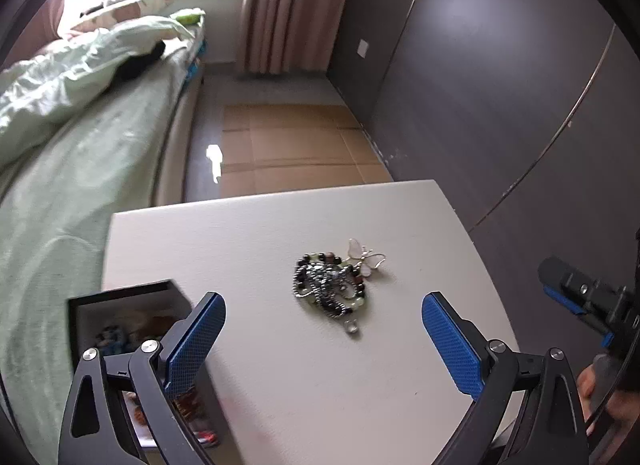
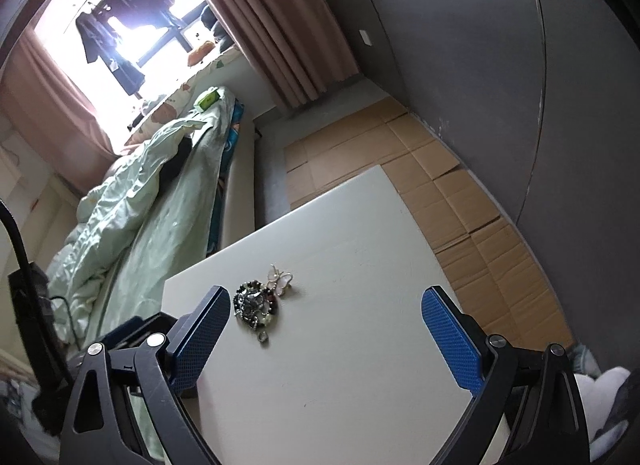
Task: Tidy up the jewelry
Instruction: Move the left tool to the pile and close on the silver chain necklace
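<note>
jewelry pile (image 1: 334,285) sits loose on the white bench (image 1: 280,365), ahead of your left gripper (image 1: 323,339) between its jaws | butterfly piece (image 1: 366,257) touching its far side | both your jaws spread wide, nothing held | right gripper (image 2: 325,339): pile just ahead of the left-hand jaw | black box (image 1: 120,313) behind your left jaw

A tangled heap of jewelry (image 1: 330,285) lies on the white table (image 1: 280,365) — dark and pale green beads knotted with a silver chain. A white butterfly piece (image 1: 366,257) touches its far edge. An open black box (image 1: 128,317) sits at the table's left edge — small items inside.
</note>
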`<state>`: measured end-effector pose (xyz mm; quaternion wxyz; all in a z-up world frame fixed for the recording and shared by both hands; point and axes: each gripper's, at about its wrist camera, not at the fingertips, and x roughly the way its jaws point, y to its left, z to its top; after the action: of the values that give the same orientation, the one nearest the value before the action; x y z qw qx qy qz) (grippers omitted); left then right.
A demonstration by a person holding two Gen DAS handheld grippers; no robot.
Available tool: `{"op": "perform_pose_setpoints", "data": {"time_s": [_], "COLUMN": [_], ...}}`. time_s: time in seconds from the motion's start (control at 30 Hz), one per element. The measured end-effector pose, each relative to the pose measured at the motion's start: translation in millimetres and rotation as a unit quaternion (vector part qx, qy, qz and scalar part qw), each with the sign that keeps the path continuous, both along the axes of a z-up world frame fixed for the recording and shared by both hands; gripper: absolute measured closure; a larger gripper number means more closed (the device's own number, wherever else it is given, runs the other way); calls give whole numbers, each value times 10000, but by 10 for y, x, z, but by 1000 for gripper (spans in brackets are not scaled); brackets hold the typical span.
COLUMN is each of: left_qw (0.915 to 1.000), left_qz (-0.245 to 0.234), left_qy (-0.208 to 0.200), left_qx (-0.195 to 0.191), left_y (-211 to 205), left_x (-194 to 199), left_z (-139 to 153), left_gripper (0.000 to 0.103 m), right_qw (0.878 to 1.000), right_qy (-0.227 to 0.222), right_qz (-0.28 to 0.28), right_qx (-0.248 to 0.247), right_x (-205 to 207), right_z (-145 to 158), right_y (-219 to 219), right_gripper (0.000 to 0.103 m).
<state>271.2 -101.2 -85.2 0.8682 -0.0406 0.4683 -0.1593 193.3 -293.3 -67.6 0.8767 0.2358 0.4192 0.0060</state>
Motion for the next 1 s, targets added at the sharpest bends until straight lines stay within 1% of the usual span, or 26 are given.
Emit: {"op": "perform_pose_setpoints", "data": {"time_s": [0.07, 0.1, 0.13, 0.2, 0.3, 0.33, 0.37, 0.47, 0.57, 0.7, 0.8, 0.9, 0.97, 1.0], "left_qw": [10000, 9999, 9998, 9995, 9989, 9987, 9985, 9979, 9971, 9961, 9955, 9944, 9936, 9928], "left_qz": [24, 33, 20, 4, -35, -58, -67, -109, -166, -182, -240, -289, -313, -323], "left_qy": [55, 138, 199, 305, 445, 482, 513, 572, 651, 717, 718, 589, 562, 631], "left_qx": [45, 59, 38, 51, 114, 127, 165, 277, 348, 471, 567, 825, 931, 970], "left_y": [-39, -58, -73, -117, -191, -215, -242, -318, -359, -402, -455, -511, -531, -528], "left_x": [65, 119, 148, 214, 287, 311, 330, 367, 403, 444, 465, 448, 447, 447], "left_z": [-47, -82, -110, -182, -290, -321, -352, -452, -547, -672, -726, -752, -752, -771], "left_gripper": [15, 24, 31, 36, 47, 49, 49, 50, 58, 71, 72, 72, 72, 73], "right_qw": [10000, 10000, 9999, 9997, 9993, 9992, 9991, 9987, 9984, 9985, 9980, 9981, 9979, 9978], "right_qy": [39, 87, 129, 177, 286, 322, 332, 368, 394, 411, 474, 474, 501, 522], "right_qz": [-20, -44, -56, -40, -77, -83, -71, -56, -51, -40, -34, -33, -15, -5], "right_qx": [21, 15, 56, 185, 212, 234, 267, 362, 395, 367, 422, 402, 403, 403], "right_x": [30, 56, 80, 120, 163, 175, 194, 230, 267, 314, 359, 374, 398, 407], "right_z": [-54, -90, -123, -182, -283, -310, -328, -392, -434, -467, -504, -514, -527, -537], "right_y": [-21, -35, -48, -70, -97, -114, -113, -138, -152, -167, -179, -180, -179, -176], "right_gripper": [6, 9, 15, 23, 24, 28, 29, 29, 29, 30, 30, 30, 30, 30]}}
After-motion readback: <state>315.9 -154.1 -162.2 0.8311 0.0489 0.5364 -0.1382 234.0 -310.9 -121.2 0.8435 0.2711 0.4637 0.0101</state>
